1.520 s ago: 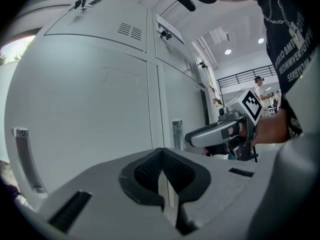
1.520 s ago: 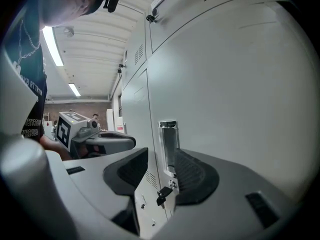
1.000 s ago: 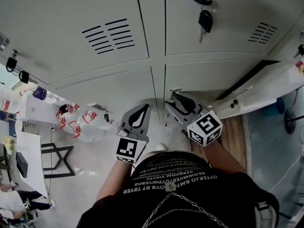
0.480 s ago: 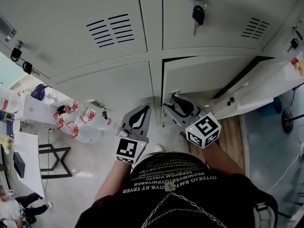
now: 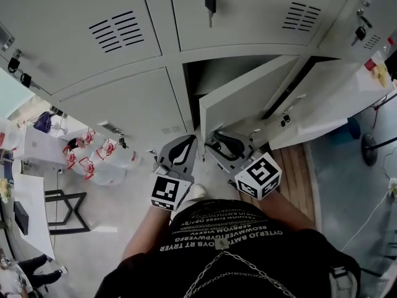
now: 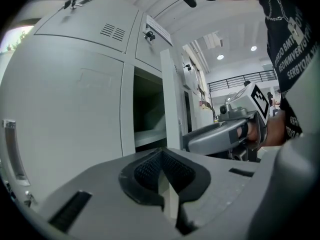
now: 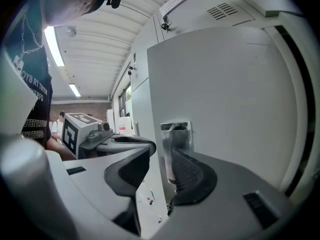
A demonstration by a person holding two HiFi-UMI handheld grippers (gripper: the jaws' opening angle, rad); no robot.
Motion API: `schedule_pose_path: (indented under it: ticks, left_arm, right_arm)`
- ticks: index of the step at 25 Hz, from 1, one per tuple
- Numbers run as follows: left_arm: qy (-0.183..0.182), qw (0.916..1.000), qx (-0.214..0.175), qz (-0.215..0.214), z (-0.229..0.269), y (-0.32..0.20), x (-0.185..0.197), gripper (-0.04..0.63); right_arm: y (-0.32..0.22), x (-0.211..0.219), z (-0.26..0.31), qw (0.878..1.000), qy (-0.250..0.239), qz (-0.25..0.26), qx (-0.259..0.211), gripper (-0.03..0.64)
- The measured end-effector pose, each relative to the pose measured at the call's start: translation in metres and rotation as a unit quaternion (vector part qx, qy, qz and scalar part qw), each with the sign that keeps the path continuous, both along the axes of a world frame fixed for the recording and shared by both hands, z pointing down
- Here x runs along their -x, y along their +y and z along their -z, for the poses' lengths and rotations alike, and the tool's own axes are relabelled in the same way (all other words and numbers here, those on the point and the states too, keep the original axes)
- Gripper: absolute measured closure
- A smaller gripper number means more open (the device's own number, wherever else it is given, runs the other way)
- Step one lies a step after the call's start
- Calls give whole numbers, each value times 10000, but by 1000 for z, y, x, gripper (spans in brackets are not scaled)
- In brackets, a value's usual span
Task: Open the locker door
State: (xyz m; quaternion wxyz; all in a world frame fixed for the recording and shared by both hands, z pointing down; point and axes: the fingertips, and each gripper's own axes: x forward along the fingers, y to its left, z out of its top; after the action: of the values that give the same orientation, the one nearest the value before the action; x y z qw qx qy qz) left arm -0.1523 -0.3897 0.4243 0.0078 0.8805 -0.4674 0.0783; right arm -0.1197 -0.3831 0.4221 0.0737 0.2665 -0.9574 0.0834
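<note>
The lower locker door [image 5: 242, 101], shut a second ago, now stands partly swung out from its frame. The right gripper [image 5: 216, 143] straddles the door's free edge by the recessed handle [image 7: 175, 134]; its jaws are apart and have just been closing slightly. The left gripper [image 5: 183, 143] is pinched together and empty, just beside it. The shirt [image 5: 229, 231] print shows upside down and cannot be read.

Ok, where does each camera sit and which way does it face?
Head view: on the person's head, facing steeply down at the lockers; shows left gripper, right gripper, forearms, black shirt.
Left gripper view: on the left gripper, along its shut jaws toward the open compartment; right gripper and shirt at right.
Right gripper view: on the right gripper, along jaws just closing slightly, open door edge between them; left gripper at left.
Shared: head and right gripper views show that door.
</note>
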Motion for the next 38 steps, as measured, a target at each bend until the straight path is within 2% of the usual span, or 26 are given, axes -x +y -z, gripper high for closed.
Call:
schedule_pose_path:
  ticks: [21, 26, 38]
  left_arm:
    - [-4, 9989, -15, -476, 5, 53, -92, 598]
    - [-5, 9990, -55, -445, 11, 61, -106, 598]
    - [-67, 9996, -122, -245, 17, 84, -143, 598]
  right_arm:
    - [63, -76, -1, 9997, 152, -196, -84, 500]
    - [75, -99, -2, 9994, 282, -177, -136, 499]
    - [94, -159, -2, 9995, 172, -238, -132, 492]
